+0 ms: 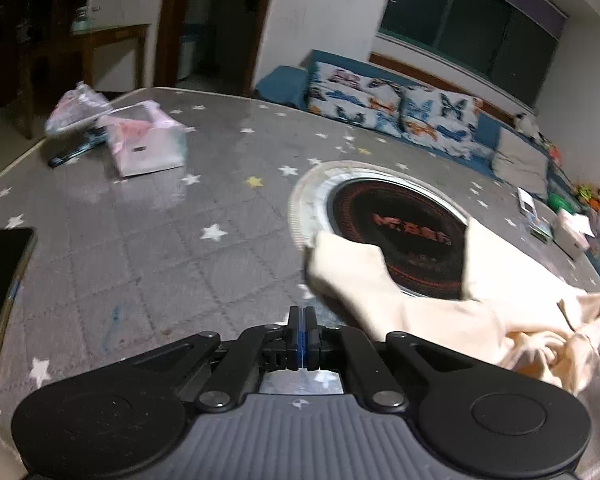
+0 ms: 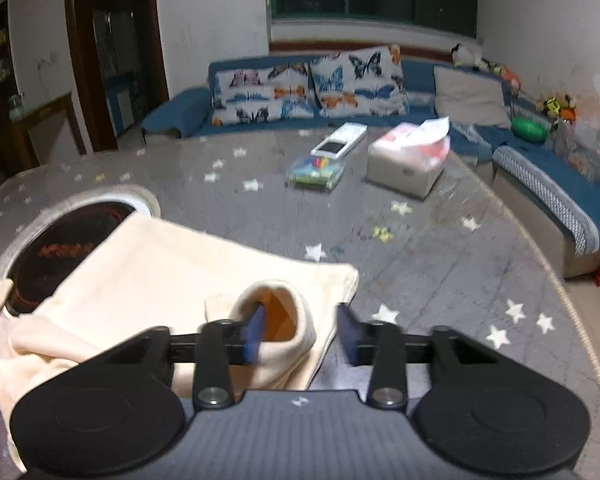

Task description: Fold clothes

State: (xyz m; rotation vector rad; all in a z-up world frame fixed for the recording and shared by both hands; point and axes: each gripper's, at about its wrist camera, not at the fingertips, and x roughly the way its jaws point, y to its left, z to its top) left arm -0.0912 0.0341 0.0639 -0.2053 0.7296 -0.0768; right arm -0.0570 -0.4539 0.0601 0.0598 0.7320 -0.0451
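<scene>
Left wrist view: the left gripper [image 1: 303, 320] hung over the star-printed table [image 1: 148, 248], its jaws pressed together on nothing. The cream garment [image 1: 452, 312] lay to its right, two narrow limbs, sleeves or legs, reaching away over the round black hob [image 1: 404, 232] set in the table, with the bunched body piled at the near right edge of the picture. A dark tip that may have been the other gripper showed at that edge. A phone [image 1: 4, 292] lay at far left and a tissue box [image 1: 148, 148] sat well beyond.

Right wrist view: the right gripper [image 2: 304, 332] had its jaws apart, the left pad tucked inside a rolled cuff [image 2: 276, 320] of the garment [image 2: 172, 272], the right pad clear of the cloth. The garment spread flat from the hob [image 2: 52, 248] toward the gripper, its long axis apparently running from the hob back to the near table edge, the cuff opening facing the camera.

The cloth looked light, soft and limp, likely to sag and slide on the smooth table; hems, cuffs and corners seemed the surest places to pinch, a single layer at a time.
</scene>
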